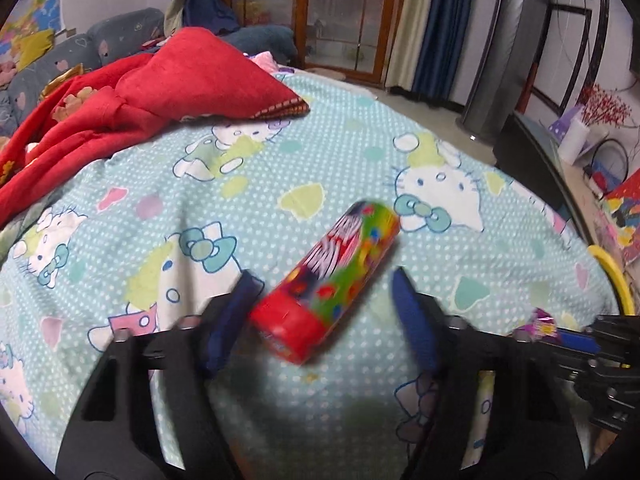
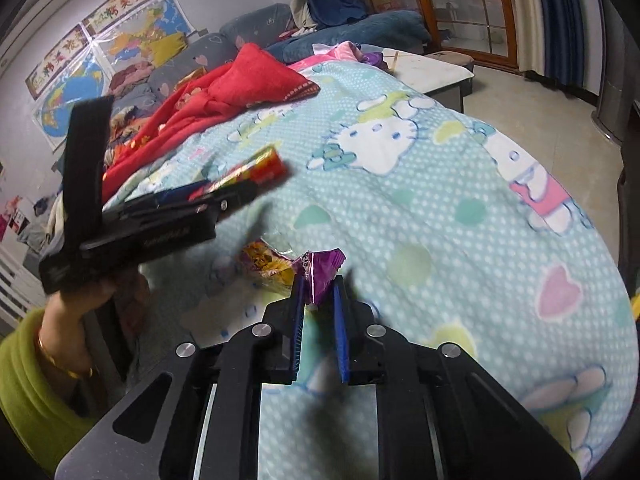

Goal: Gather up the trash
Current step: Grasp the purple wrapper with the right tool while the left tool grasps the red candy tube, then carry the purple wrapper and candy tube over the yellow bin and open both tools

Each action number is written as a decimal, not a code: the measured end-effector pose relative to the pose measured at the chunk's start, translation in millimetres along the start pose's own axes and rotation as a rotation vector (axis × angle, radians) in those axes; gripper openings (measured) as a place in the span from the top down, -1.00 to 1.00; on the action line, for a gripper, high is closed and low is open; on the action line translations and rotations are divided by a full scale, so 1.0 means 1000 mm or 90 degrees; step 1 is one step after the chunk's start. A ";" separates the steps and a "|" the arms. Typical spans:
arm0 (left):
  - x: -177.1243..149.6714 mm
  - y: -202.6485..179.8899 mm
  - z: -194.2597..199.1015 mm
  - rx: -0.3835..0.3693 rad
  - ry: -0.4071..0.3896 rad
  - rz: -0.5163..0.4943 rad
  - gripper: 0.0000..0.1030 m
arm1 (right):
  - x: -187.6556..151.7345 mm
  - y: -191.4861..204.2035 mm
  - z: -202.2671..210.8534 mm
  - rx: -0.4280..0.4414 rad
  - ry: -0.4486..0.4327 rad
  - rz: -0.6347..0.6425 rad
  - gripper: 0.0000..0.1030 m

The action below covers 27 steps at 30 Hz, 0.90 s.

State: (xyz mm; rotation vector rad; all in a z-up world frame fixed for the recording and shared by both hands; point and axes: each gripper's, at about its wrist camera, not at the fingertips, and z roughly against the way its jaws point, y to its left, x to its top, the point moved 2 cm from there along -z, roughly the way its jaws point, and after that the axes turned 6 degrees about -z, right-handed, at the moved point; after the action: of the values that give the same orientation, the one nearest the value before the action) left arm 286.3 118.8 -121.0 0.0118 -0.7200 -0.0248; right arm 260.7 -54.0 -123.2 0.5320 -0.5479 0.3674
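The right claw (image 2: 318,300) has its blue pads nearly together, pinching a purple wrapper (image 2: 320,270) that sticks up out of the tips just above the Hello Kitty bedspread (image 2: 440,208). Right behind that wrapper a crumpled yellow wrapper (image 2: 266,266) lies on the bedspread, just beside it. The left claw (image 1: 324,312) is spread wide, and a colourful tube with a red cap (image 1: 326,288) sits slanted between its fingers, blurred; whether either pad actually touches the tube I cannot tell. Beyond the tube the bedspread runs bare up to a heap of red blanket (image 1: 120,104), with a blue-grey sofa (image 1: 120,36) behind that. Farthest back are wood-framed glass doors (image 1: 340,20) and dark blue curtains (image 1: 436,28).
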 end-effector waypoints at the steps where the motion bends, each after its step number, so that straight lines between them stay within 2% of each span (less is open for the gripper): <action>1: -0.001 -0.001 -0.001 0.006 0.006 -0.003 0.13 | -0.002 -0.001 0.002 -0.007 0.001 0.003 0.74; 5: -0.003 -0.005 0.001 0.011 0.007 -0.016 0.24 | -0.006 -0.005 0.016 -0.014 -0.001 0.002 0.74; 7: -0.006 -0.008 0.005 0.000 0.004 -0.019 0.39 | -0.008 -0.007 0.024 -0.017 -0.004 0.002 0.74; 9: -0.009 -0.013 0.009 -0.014 0.001 -0.016 0.44 | -0.010 -0.009 0.031 -0.016 -0.010 0.001 0.74; 23: -0.036 -0.046 0.050 -0.107 -0.050 0.037 0.54 | -0.013 -0.043 0.085 -0.044 -0.063 -0.040 0.75; 27: -0.038 -0.061 0.059 -0.124 -0.060 0.030 0.54 | -0.014 -0.054 0.101 -0.054 -0.083 -0.056 0.75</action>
State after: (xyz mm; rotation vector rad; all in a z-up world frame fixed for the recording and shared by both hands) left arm 218.0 59.2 -103.0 -0.1930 -0.8097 -0.0511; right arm 235.2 -157.3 -78.1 0.4979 -0.6610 0.2262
